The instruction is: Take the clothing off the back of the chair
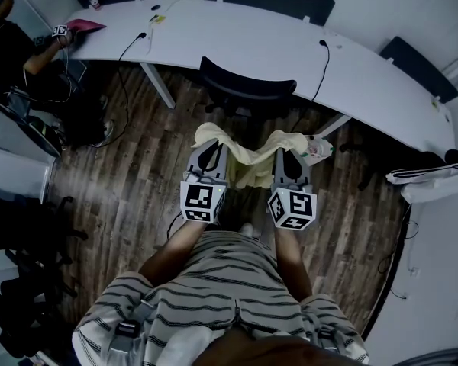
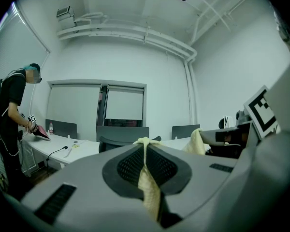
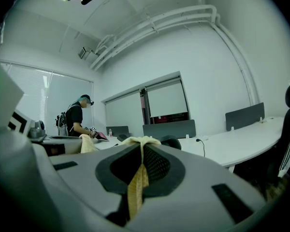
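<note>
Left tool (image 1: 208, 149) and right tool (image 1: 289, 157) pinch yellow clothing (image 1: 249, 155).

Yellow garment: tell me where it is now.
Head view, centre: the yellow garment hangs between the left gripper and right gripper, both shut on it, near the black chair.

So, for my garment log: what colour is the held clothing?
Pale yellow clothing, best seen in the head view.

Ahead of you a long curved white worktop (image 1: 237, 36) carries one black cable (image 1: 141, 35) near its left end, another (image 1: 323, 44) toward the right and a small bottle (image 1: 94, 1) – below, the dark plank floor (image 1: 137, 181) bears a black chair (image 1: 248, 90).
</note>
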Action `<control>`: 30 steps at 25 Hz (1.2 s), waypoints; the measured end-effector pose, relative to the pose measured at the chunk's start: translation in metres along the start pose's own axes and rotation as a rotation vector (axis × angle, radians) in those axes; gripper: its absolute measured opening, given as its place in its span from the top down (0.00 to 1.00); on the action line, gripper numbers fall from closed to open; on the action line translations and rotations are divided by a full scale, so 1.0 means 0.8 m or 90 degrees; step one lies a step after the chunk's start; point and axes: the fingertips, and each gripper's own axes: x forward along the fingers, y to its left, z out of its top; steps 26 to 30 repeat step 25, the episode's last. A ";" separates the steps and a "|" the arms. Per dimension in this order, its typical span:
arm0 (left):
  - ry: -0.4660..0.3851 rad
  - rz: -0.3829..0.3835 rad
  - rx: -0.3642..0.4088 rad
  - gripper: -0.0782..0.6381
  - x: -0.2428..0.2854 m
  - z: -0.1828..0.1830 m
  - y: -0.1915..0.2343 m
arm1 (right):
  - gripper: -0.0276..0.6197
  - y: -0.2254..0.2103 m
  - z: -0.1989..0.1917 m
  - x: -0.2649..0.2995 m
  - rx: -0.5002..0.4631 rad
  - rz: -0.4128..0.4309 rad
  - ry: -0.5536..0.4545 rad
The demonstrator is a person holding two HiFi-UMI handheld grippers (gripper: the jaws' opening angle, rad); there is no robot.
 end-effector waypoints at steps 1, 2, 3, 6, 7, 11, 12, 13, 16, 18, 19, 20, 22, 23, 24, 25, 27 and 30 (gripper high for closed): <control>0.000 0.001 0.000 0.85 -0.001 0.000 0.001 | 0.92 0.001 -0.001 0.000 0.000 0.000 0.001; 0.000 0.002 0.000 0.85 -0.001 -0.001 0.002 | 0.92 0.002 -0.002 0.000 0.001 -0.001 0.002; 0.001 0.003 0.000 0.85 -0.001 -0.001 0.003 | 0.92 0.002 -0.003 0.000 0.001 -0.001 0.002; 0.001 0.003 0.000 0.85 -0.003 -0.003 0.004 | 0.92 0.004 -0.003 -0.001 0.002 -0.002 0.002; 0.001 0.002 0.002 0.85 -0.004 -0.004 0.004 | 0.92 0.005 -0.003 -0.002 0.002 -0.002 0.001; 0.000 0.002 0.002 0.85 -0.005 -0.002 0.004 | 0.92 0.004 -0.002 -0.003 0.002 -0.004 -0.002; 0.000 0.004 0.000 0.85 -0.006 -0.001 0.005 | 0.92 0.005 -0.002 -0.003 0.002 -0.004 -0.002; -0.001 0.006 -0.001 0.85 -0.007 -0.001 0.006 | 0.92 0.005 -0.002 -0.004 0.002 -0.004 -0.003; -0.001 0.007 0.001 0.85 -0.009 -0.001 0.007 | 0.92 0.007 -0.001 -0.004 0.003 -0.003 -0.004; 0.000 0.007 -0.001 0.85 -0.010 -0.002 0.008 | 0.92 0.008 0.000 -0.003 0.004 -0.002 -0.005; 0.000 0.008 -0.002 0.85 -0.010 -0.001 0.009 | 0.92 0.008 -0.001 -0.003 0.004 -0.002 -0.006; -0.001 0.009 -0.001 0.85 -0.011 -0.001 0.011 | 0.92 0.009 -0.001 -0.002 0.004 -0.001 -0.006; -0.002 0.010 -0.002 0.85 -0.011 -0.001 0.012 | 0.92 0.010 -0.002 -0.002 0.004 0.000 -0.005; -0.002 0.011 -0.003 0.85 -0.012 -0.001 0.013 | 0.92 0.010 -0.002 -0.002 0.004 -0.001 -0.005; -0.001 0.011 -0.005 0.85 -0.012 -0.001 0.013 | 0.92 0.011 -0.003 -0.002 0.004 -0.001 -0.005; -0.001 0.012 -0.006 0.85 -0.012 -0.001 0.013 | 0.92 0.011 -0.003 -0.003 0.004 -0.001 -0.004; -0.001 0.012 -0.006 0.85 -0.012 -0.001 0.013 | 0.92 0.011 -0.003 -0.003 0.004 -0.001 -0.004; -0.001 0.012 -0.006 0.85 -0.012 -0.001 0.013 | 0.92 0.011 -0.003 -0.003 0.004 -0.001 -0.004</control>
